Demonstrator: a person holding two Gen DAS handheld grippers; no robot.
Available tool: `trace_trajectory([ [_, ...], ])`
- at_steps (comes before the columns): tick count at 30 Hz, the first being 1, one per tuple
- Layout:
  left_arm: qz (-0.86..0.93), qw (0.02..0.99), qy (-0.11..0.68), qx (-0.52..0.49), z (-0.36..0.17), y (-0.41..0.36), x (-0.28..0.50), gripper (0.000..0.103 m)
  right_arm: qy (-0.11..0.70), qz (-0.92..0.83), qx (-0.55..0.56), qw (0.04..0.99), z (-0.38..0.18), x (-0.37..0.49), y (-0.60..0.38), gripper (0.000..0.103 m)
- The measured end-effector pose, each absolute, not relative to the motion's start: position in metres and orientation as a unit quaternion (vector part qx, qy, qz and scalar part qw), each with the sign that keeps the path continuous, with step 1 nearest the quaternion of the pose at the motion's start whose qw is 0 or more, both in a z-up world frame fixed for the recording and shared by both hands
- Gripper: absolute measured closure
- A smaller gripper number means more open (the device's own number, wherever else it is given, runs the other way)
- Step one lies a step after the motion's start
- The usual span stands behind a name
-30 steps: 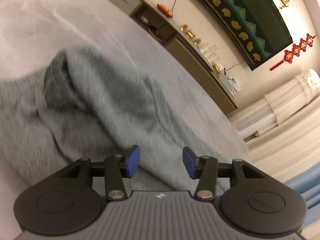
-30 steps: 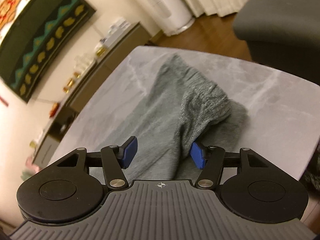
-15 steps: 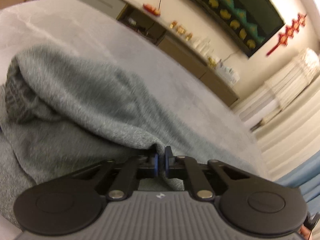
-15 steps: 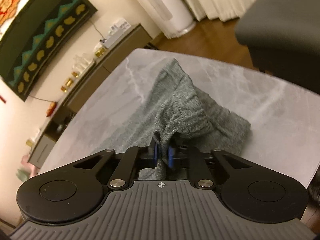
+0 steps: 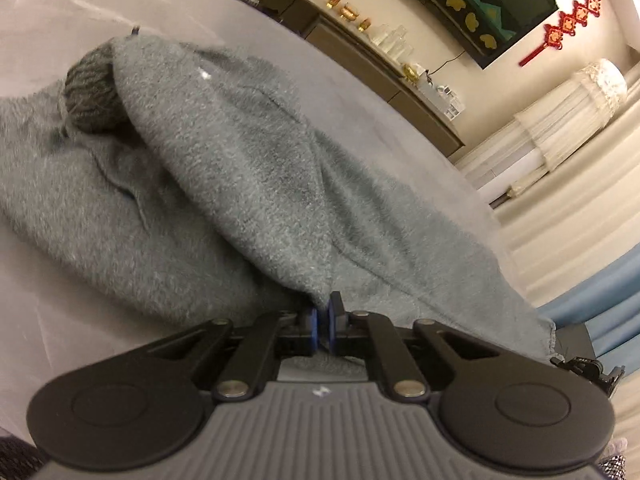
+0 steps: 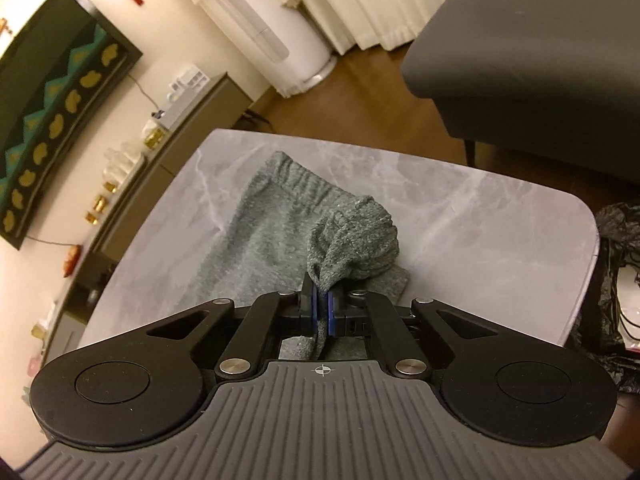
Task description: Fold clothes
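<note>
A grey knitted garment [image 5: 224, 168] lies on a pale marbled table [image 5: 80, 24], part of it doubled over itself, with a darker ribbed cuff [image 5: 94, 96] bunched at the far left. My left gripper [image 5: 324, 318] is shut on a pinched edge of this fabric, which rises in a ridge from the pads. In the right wrist view the same grey garment [image 6: 276, 232] stretches away to its ribbed hem [image 6: 292, 174]. My right gripper [image 6: 320, 308] is shut on a gathered fold that stands up in a hump [image 6: 360, 236] just beyond the pads.
The marbled table [image 6: 500, 216] ends in a rounded corner at the right. Beyond it stands a dark grey chair [image 6: 532, 52], and a black bag [image 6: 616, 280] sits at the right edge. A low sideboard [image 6: 188, 120] with small ornaments runs along the wall.
Both grippers went from open to shut on the grey fabric. Each has since pulled its pinched fold up and along, so the cloth bunches in front of the pads.
</note>
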State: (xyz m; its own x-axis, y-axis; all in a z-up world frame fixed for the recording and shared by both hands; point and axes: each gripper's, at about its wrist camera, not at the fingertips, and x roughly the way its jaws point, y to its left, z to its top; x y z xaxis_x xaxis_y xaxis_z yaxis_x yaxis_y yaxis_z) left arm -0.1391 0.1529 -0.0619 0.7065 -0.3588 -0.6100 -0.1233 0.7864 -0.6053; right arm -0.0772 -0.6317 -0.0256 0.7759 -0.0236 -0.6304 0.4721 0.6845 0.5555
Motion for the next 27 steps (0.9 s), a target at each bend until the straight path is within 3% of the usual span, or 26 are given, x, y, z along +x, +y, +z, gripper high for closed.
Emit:
trace_trajectory([
  [5,-0.067,0.895,0.318,-0.305,-0.042,0.147,-0.149,0.098,0.224,-0.123,0.306,0.917,0.005,-0.081,-0.613,0.102],
  [9,-0.043,0.873,0.397,-0.281,-0.069,0.127,-0.129,0.098,0.307,-0.161,0.319,0.882,-0.021,-0.072,-0.624,0.102],
  [13,-0.045,0.876,0.381,-0.292,-0.061,0.131,-0.133,0.094,0.313,-0.157,0.36,0.865,-0.03,-0.077,-0.639,0.099],
  [14,-0.047,0.875,0.376,-0.3,-0.06,0.134,-0.135,0.089,0.305,-0.158,0.363,0.866,-0.027,-0.081,-0.638,0.092],
  [16,-0.053,0.876,0.361,-0.317,-0.055,0.139,-0.141,0.084,0.282,-0.178,0.37,0.867,-0.017,-0.093,-0.635,0.068],
  [17,-0.056,0.879,0.348,-0.322,-0.051,0.141,-0.145,0.083,0.265,-0.201,0.372,0.866,-0.011,-0.101,-0.633,0.047],
  [18,-0.06,0.882,0.334,-0.328,-0.046,0.144,-0.149,0.081,0.24,-0.235,0.368,0.867,-0.002,-0.111,-0.632,0.041],
  [22,-0.049,0.89,0.263,-0.369,-0.028,0.18,-0.167,0.068,0.139,-0.29,0.339,0.884,0.04,-0.135,-0.619,0.039],
  [23,-0.039,0.891,0.246,-0.379,-0.024,0.189,-0.171,0.066,0.126,-0.282,0.326,0.894,0.049,-0.135,-0.609,0.035],
  [27,0.046,0.868,0.231,-0.437,-0.034,0.228,-0.176,0.064,0.141,-0.173,0.262,0.939,0.073,-0.105,-0.543,0.031],
])
